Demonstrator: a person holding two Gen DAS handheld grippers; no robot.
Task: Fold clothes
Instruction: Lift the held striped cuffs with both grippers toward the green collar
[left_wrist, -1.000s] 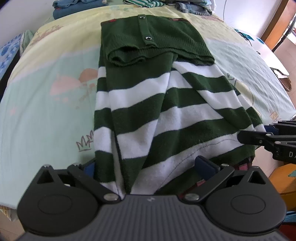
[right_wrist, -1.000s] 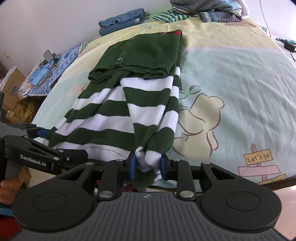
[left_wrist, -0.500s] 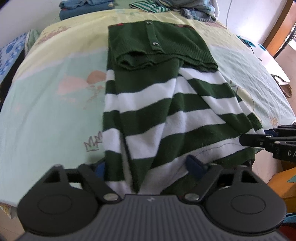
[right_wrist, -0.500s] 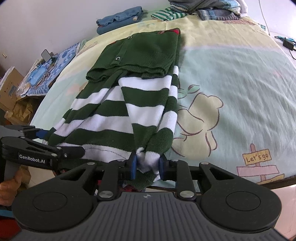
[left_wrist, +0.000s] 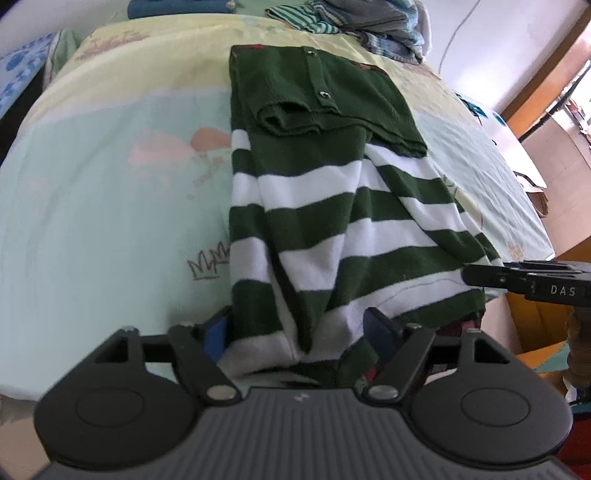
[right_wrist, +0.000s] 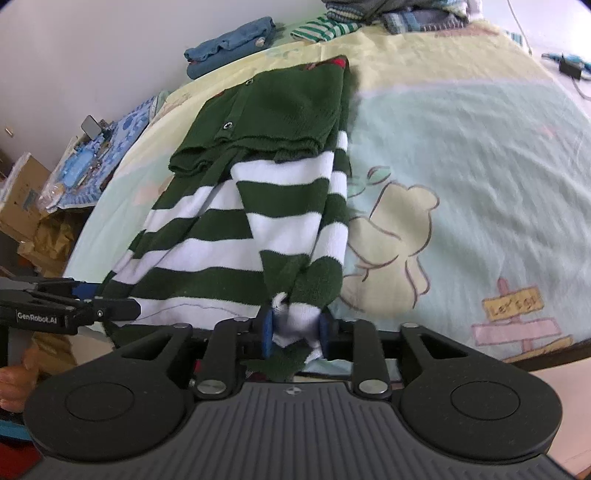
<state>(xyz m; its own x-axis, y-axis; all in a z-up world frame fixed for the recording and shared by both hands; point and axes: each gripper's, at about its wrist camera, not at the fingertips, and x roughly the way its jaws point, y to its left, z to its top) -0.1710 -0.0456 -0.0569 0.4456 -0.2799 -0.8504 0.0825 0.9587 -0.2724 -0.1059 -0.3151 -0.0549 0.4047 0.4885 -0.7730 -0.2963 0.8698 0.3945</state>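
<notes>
striped sweater's (right_wrist: 236, 236) hem sits inside right gripper (right_wrist: 295, 330).

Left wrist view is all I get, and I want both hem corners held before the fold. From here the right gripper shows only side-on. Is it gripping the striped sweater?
Observer: Yes. The right gripper has its pads pressing on a bunched white-and-green hem corner of the striped sweater. Its jaws have just been opening slightly, with the fabric between them.
Operator: What is on the bed sheet to the right of that corner?
Observer: A printed "Let's go" signpost on the bed sheet, near the bed's front edge and apart from the sweater.
Operator: And off the bed's left side?
Observer: Cardboard boxes stand there, beside a blue patterned cloth.
</notes>
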